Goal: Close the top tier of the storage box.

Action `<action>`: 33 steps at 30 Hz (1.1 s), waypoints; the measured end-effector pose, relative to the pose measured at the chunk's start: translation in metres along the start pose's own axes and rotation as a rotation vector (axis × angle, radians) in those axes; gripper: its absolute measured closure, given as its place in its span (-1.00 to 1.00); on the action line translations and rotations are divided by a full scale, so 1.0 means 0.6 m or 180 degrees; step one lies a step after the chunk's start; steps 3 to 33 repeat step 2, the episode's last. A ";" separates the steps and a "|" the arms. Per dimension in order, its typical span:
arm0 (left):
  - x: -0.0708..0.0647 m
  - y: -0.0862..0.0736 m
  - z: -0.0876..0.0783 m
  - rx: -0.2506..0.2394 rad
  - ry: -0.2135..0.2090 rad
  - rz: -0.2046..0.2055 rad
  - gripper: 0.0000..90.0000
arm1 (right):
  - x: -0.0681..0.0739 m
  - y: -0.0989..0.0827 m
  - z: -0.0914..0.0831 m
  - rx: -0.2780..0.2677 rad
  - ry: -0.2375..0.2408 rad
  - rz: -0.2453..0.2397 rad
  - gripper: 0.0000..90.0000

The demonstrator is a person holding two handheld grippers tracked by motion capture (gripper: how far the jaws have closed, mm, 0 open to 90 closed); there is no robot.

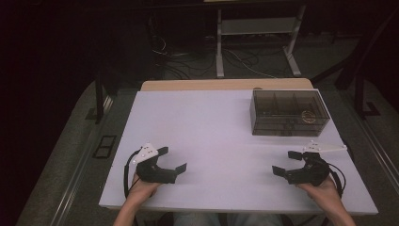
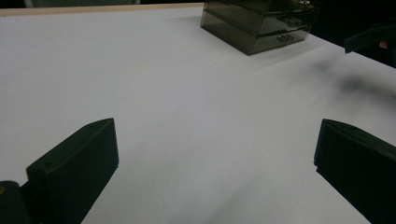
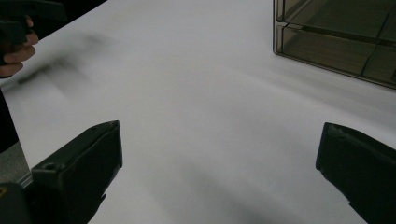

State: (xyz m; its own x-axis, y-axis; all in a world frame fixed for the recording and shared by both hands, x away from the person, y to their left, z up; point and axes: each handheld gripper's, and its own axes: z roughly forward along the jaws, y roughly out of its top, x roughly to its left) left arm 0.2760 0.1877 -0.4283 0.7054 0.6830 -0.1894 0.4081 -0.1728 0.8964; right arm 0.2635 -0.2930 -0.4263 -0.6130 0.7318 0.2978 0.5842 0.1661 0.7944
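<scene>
Both tools are wide open and holding nothing: left tool (image 1: 172, 159) and right tool (image 1: 285, 162) rest low over the bare near part of the table (image 1: 211, 141). That smoked drawer box (image 1: 288, 112) sits at the far right, nearest your right tool. I'd approach it square to the drawer front, slowly.

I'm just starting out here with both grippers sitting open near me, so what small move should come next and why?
Probably carry the right gripper forward toward the smoky drawer box. Both it and the left gripper are open and hold nothing, the box is the lone item on the white table, and it stands on the right gripper's side.
</scene>
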 end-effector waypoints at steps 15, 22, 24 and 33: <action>0.000 0.000 0.000 0.0000 0.0001 0.0003 -1.00 | 0.000 0.000 0.000 -0.0010 -0.0006 -0.0014 -1.00; 0.000 0.000 0.000 0.0000 0.0001 0.0003 -1.00 | 0.000 0.000 0.000 -0.0010 -0.0006 -0.0014 -1.00; 0.000 0.000 0.000 0.0000 0.0001 0.0003 -1.00 | 0.000 0.000 0.000 -0.0010 -0.0006 -0.0014 -1.00; 0.000 0.000 0.000 0.0000 0.0001 0.0003 -1.00 | 0.000 0.000 0.000 -0.0010 -0.0006 -0.0014 -1.00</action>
